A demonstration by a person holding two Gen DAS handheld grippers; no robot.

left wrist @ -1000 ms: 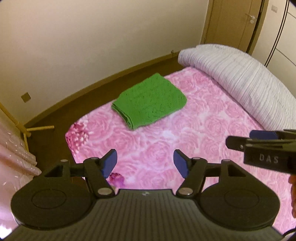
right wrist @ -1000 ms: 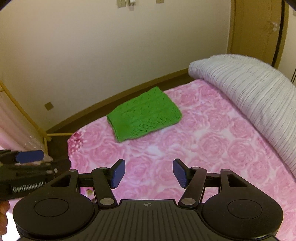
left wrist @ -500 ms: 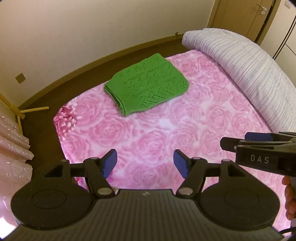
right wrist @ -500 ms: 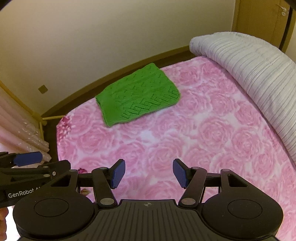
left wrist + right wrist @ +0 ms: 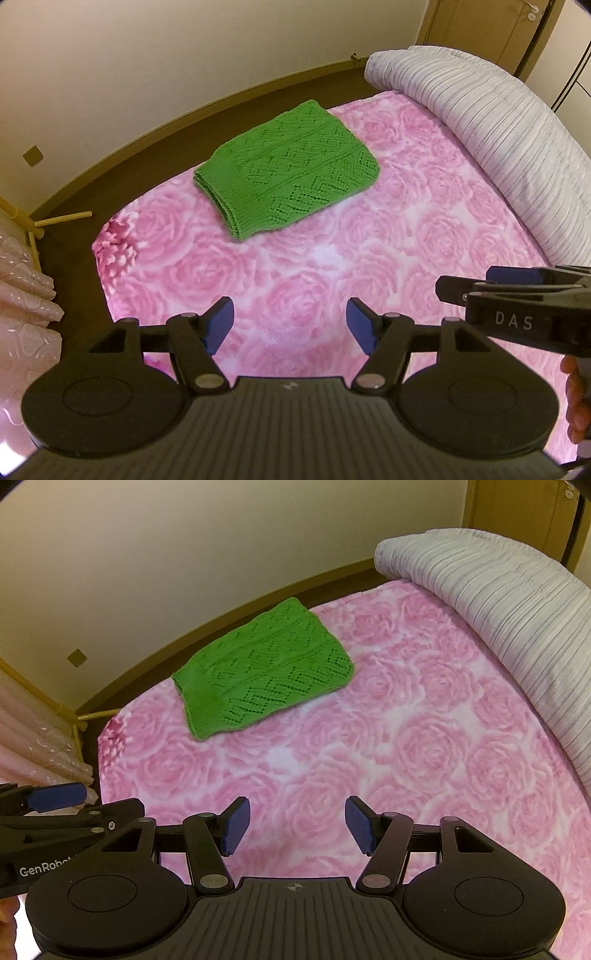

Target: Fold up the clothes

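Observation:
A green knitted garment point(image 5: 288, 168) lies folded into a thick rectangle on the pink rose-patterned bed cover point(image 5: 388, 236), near the far left corner of the bed. It also shows in the right wrist view point(image 5: 264, 672). My left gripper point(image 5: 290, 325) is open and empty, held above the cover well short of the garment. My right gripper point(image 5: 297, 825) is open and empty too, beside the left one. Each gripper shows at the edge of the other's view: the right one point(image 5: 517, 295) and the left one point(image 5: 55, 812).
A grey striped rolled quilt point(image 5: 498, 125) lies along the right side of the bed. Brown floor and a cream wall lie beyond the bed's far edge. A wooden rack leg point(image 5: 55, 221) and pink curtain fabric point(image 5: 22, 295) stand at the left. A door point(image 5: 480, 26) is at the far right.
Both grippers have tilted down and moved closer over the bed, so the green garment looks larger and nearer. Both stay open and empty.

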